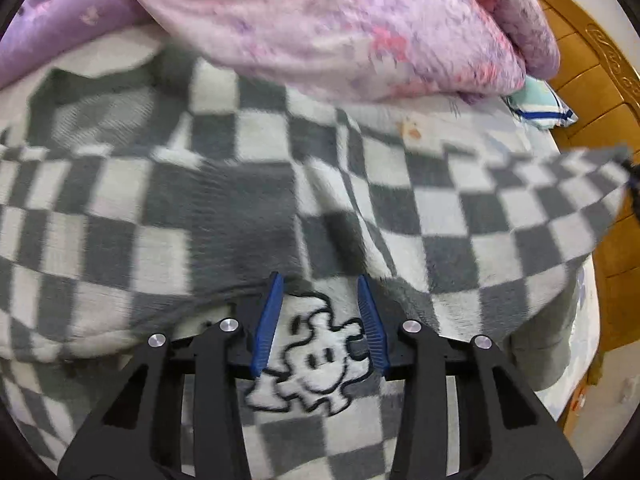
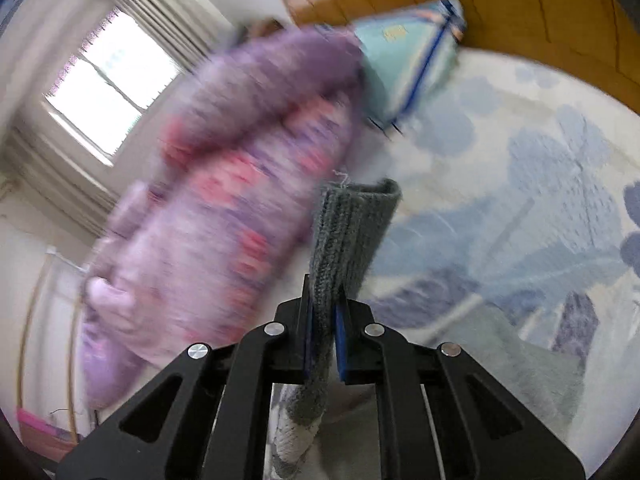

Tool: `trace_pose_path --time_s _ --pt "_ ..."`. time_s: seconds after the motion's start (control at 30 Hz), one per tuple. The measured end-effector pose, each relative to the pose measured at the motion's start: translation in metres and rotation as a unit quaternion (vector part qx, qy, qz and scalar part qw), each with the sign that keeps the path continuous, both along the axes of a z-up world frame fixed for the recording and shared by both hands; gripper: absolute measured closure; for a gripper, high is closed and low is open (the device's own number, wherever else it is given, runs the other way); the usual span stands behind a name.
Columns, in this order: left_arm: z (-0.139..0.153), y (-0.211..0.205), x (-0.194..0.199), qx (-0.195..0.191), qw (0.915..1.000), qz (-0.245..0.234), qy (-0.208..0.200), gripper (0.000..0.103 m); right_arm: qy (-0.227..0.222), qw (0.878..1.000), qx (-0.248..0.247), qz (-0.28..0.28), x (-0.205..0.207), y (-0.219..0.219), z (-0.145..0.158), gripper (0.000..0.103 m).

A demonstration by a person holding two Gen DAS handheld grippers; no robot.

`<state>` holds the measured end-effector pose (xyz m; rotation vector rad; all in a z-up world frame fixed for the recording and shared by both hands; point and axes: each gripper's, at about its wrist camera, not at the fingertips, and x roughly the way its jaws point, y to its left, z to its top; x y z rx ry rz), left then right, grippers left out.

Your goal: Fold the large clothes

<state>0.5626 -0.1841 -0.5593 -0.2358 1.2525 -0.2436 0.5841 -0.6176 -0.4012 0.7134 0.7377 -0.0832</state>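
A large grey-and-white checkered fleece garment (image 1: 248, 200) lies spread over the bed in the left wrist view, with a white cartoon patch (image 1: 316, 360) near its front edge. My left gripper (image 1: 320, 284) is open just above the patch, with its blue pads (image 1: 269, 320) on either side of it. One end of the garment (image 1: 588, 184) is lifted and stretched out to the right. My right gripper (image 2: 323, 292) is shut on the garment's grey knitted cuff (image 2: 348, 232), which sticks up between the jaws.
A pink-purple folded quilt (image 1: 340, 28) lies at the far side of the bed, also in the right wrist view (image 2: 224, 208). A teal pillow (image 2: 404, 64) leans on the wooden headboard (image 1: 600, 76). The bed sheet (image 2: 520, 184) has blue flowers. A window (image 2: 112, 80) is at left.
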Motion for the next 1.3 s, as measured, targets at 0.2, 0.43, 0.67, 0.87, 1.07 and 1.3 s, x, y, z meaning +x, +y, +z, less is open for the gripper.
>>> trace_pose_path --time_s 0.2,0.43,0.67,0.87,1.07,1.3 --pt "-0.046 -0.030 0.007 0.032 0.9978 -0.019 0.055 0.065 -0.023 0.999 -0.011 0.030 -0.008 0.032 0.021 0.095" --pt "-0.016 -0.011 -0.002 -0.020 0.9984 -0.020 0.049 0.066 -0.052 0.995 -0.038 0.071 -0.017 0.097 0.048 0.095" --pt "0.040 0.095 -0.032 -0.070 0.9964 0.047 0.005 0.066 -0.077 0.982 -0.063 0.159 -0.010 0.218 0.074 0.095" --pt "0.060 0.202 -0.058 -0.031 0.9922 0.120 -0.007 0.066 -0.080 0.961 -0.061 0.258 -0.006 0.363 0.067 0.095" --pt "0.066 0.298 -0.092 -0.013 0.9826 0.185 -0.003 0.066 -0.026 0.936 -0.084 0.340 -0.007 0.507 0.013 0.095" --pt "0.060 0.363 -0.122 0.005 0.9779 0.209 0.000 0.066 0.055 0.907 -0.103 0.404 -0.032 0.624 -0.066 0.094"
